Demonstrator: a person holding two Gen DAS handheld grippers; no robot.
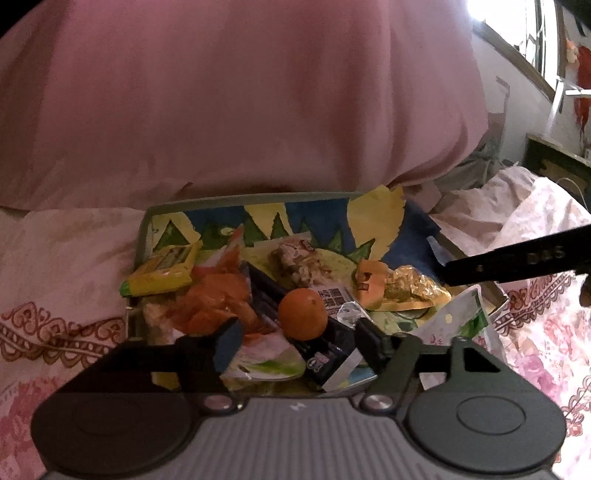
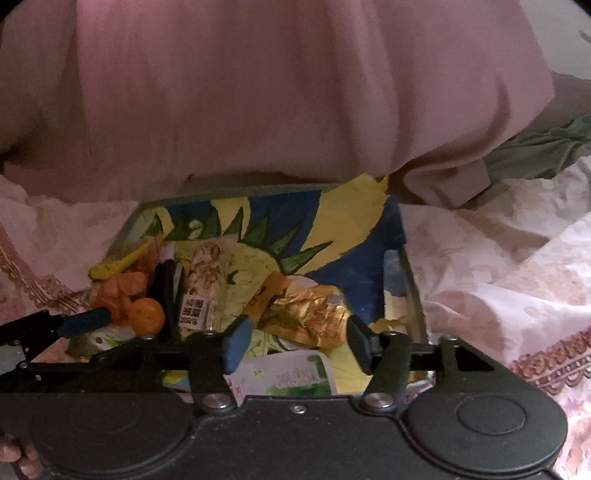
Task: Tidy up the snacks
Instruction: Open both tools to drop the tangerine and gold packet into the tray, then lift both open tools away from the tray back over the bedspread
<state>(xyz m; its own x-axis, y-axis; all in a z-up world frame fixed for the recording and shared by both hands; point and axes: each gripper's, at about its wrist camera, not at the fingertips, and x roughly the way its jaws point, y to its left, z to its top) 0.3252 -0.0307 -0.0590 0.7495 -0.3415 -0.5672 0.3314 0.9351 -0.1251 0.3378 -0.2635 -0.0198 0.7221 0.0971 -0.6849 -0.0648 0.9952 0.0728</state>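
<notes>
Left claw (image 1: pixel 295 341) open, orange (image 1: pixel 303 314) between fingers, inside tray (image 1: pixel 142 236)

Pretty dim indoor shots overall, muddy colours and lots of grain. In the left wrist view the only real light source is the window (image 1: pixel 517 33) up at about 1 o'clock, and it's totally blown out, white glare with no detail. The pink pillow (image 1: pixel 236 96) filling the top half looks soft and smeared. The right wrist view is darker still, and the pink pillow (image 2: pixel 288 85) there is streaky with motion blur. Both have heavy fisheye bending, black vignette in the corners at 10 and 2 o'clock, and deep shadow along the bottom.
</notes>
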